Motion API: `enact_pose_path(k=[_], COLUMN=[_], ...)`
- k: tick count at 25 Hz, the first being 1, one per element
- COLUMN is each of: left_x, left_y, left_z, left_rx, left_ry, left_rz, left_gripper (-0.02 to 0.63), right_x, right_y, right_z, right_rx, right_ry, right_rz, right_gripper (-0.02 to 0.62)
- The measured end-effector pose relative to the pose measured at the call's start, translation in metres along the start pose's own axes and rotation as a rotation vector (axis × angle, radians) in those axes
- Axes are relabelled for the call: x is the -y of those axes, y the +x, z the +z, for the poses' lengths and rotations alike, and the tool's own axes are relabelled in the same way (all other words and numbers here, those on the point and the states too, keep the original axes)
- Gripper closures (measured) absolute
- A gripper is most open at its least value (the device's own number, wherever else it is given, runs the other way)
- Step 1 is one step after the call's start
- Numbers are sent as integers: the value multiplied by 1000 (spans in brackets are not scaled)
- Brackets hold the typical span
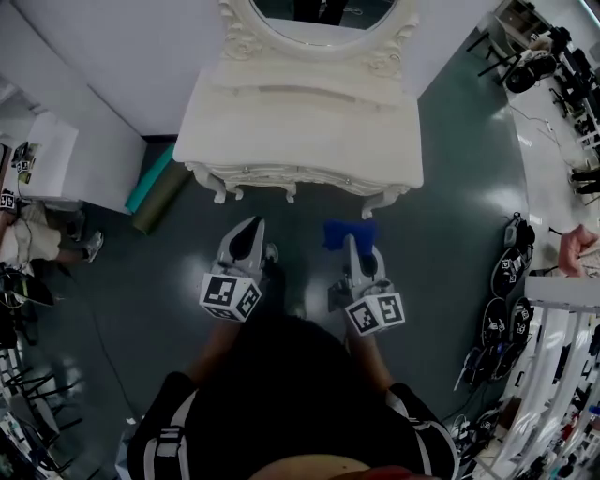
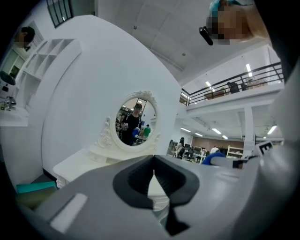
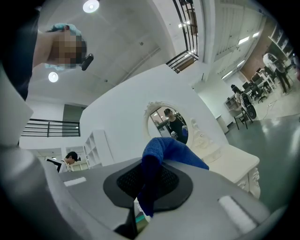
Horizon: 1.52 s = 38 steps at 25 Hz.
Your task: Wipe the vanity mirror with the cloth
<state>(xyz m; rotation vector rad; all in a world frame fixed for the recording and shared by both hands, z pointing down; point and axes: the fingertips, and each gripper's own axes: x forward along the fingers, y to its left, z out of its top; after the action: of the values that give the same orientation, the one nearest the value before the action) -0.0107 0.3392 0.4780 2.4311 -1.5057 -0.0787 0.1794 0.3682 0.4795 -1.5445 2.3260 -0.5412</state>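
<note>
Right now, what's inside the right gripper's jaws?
A blue cloth is pinched in the right gripper, whose jaws are shut on it. Most of it bunches up above the jaws. The bit squeezed between the pads is covered.

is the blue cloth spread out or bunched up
Bunched up: the blue cloth is pinched in the right gripper, folds humped above its jaws.

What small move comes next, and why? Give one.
Probably carry the right claw forward and up toward the mirror. It is shut on the blue cloth, yet stands short of the dressing table, so the cloth touches no glass.
</note>
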Motion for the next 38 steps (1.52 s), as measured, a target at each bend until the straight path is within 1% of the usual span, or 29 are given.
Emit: enact_pose_path(k=[4,9,12,14,17,19,22,25,28,30,34,38], left_x=[-26,-68,-91,-99,-108,-117,-128,-130,-137,-143,-140,-134], left_y=[40,89,116,126,141,154,178,202,234,257,298,325], left_z=[18,30,43,56,69,69,65,68,66,67,77,91], left_rx=[11,-19,-34,-29,-17,-16,-27,-34,-31,-28,-18,-9], left_ry=[-2,-24,-9,0,-7,-17,-20,-23,-8,2,-15,7], left_rz=[-44,-84,-114,-125,-121,-116,-106,-85,-65,-55,-30,-37], left_gripper=[597,597,597,597,597,597,597,597,597,597,597,597], right_x=[7,21,23,21,21,26,40,54,74,88,110,128], right_y=[50,113,151,166,188,205,229,249,277,298,336,370], right_z=[6,12,16,25,38,40,42,51,49,47,56,66], right_rx=[6,20,35,42,49,51,50,46,53,55,34,28], right_ry=[-24,-5,15,10,-1,-3,6,12,21,40,54,66], right_rz=[-15,-67,-91,-99,-93,-89,-84,-71,-56,-40,12,45], right_gripper=[569,569,569,569,569,569,569,569,569,569,569,569])
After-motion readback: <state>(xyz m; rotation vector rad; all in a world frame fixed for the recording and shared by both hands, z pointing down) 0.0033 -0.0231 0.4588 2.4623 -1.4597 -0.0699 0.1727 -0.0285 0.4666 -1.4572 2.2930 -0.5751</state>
